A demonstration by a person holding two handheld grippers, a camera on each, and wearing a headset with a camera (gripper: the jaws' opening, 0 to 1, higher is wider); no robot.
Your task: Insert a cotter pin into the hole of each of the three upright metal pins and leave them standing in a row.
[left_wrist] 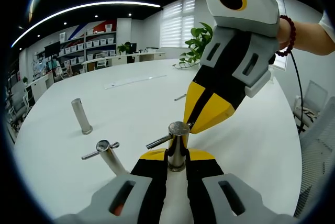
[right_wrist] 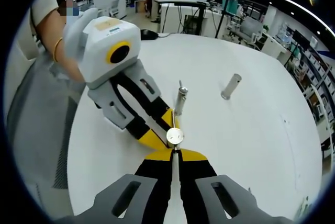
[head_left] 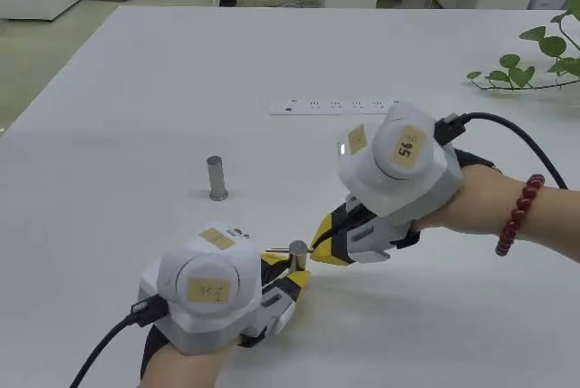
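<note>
Three metal pins stand on the white table (head_left: pixel 136 116). My left gripper (left_wrist: pixel 178 157) is shut on the base of the nearest pin (left_wrist: pixel 178 136), also seen as pin (head_left: pixel 297 249). A cotter pin (left_wrist: pixel 157 141) sticks out of its head to the left. My right gripper (right_wrist: pixel 175 153) comes in from the other side, shut on the cotter pin's end at the pin head (right_wrist: pixel 175 136). A second pin (left_wrist: pixel 107 153) carries a cotter pin through its top. The third pin (head_left: pixel 217 178) stands bare, farther off.
A white power strip (head_left: pixel 335 106) lies across the table beyond the grippers. A green plant (head_left: pixel 535 62) reaches in at the far right edge. A small thin metal piece (left_wrist: pixel 180 97) lies on the table behind the right gripper. Office chairs and a bin stand past the table.
</note>
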